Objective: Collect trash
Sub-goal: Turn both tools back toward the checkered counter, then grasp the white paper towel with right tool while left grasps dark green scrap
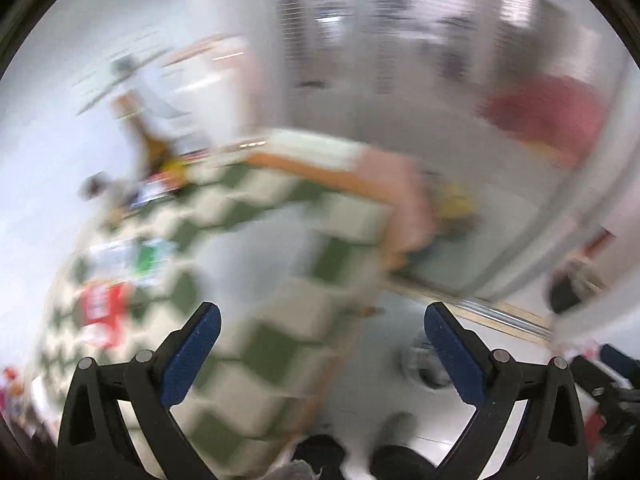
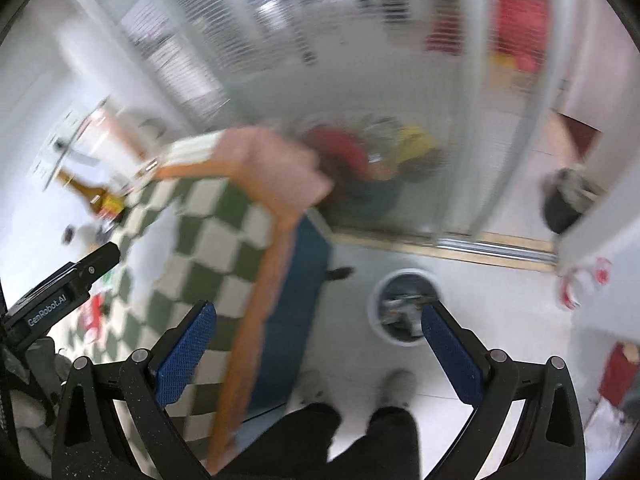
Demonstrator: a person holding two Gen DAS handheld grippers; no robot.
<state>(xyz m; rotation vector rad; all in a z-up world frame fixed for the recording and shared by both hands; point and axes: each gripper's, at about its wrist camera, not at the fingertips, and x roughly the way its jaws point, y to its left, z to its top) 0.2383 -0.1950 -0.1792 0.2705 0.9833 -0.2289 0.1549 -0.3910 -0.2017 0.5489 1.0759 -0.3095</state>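
On the green-and-white checkered cloth (image 1: 248,280) covering the surface, scattered trash lies blurred: a red-and-white wrapper (image 1: 102,312) near the cloth's close end, a green-and-white packet (image 1: 136,256) just beyond it, and a brown glass bottle (image 2: 86,192) lying at the far end among smaller dark scraps. Beside the cloth-draped surface, on the pale floor, stands a round white bin (image 2: 404,306) with dark contents showing inside. Left gripper (image 1: 320,360) hangs above the cloth's edge, its blue-padded fingers (image 1: 192,356) spread wide and holding nothing. Right gripper (image 2: 316,354) is likewise spread and empty, poised over the surface's orange edge, with the bin just behind its right finger. Motion blur hides finer detail of the trash.
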